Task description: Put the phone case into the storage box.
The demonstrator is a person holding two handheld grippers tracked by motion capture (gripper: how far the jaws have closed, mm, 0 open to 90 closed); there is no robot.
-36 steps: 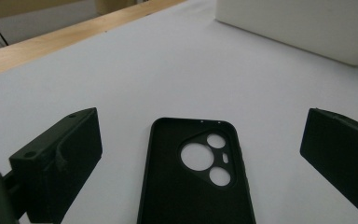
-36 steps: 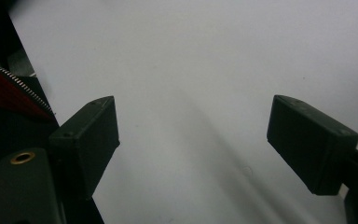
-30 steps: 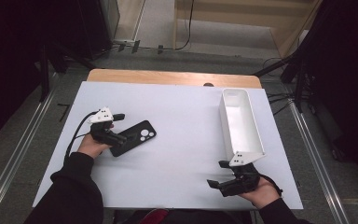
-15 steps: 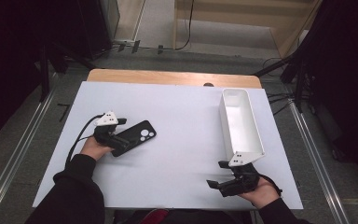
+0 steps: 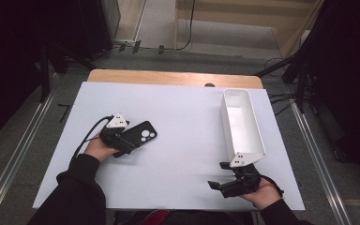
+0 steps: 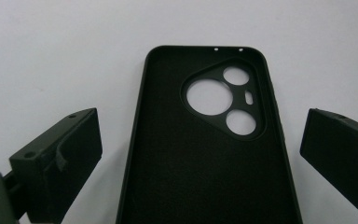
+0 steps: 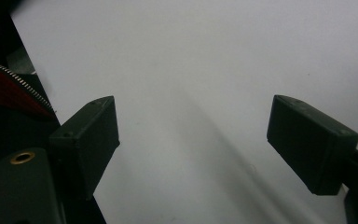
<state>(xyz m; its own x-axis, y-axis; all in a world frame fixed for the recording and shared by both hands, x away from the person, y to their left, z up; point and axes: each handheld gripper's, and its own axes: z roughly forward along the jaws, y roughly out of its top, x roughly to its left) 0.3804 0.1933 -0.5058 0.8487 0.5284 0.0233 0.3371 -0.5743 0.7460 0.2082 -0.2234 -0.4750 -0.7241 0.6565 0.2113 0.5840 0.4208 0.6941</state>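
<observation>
**Open jaws flank a black phone case**

While the white table (image 5: 178, 108) spreads across the high view, a long white bin (image 5: 242, 123) stands along its right side, running away from the person. Near the bin's close end, the right gripper (image 5: 220, 186) rests in the person's right hand by the table's near edge; its jaws stand wide apart over bare white surface, with nothing between them. On the left half of the table lies the black phone case (image 6: 205, 144), inner side up, with its camera cut-outs at the end away from the hand. The left gripper (image 5: 124, 143) sits over the case's near end, jaws spread to either side of the case, neither pad touching it.
</observation>
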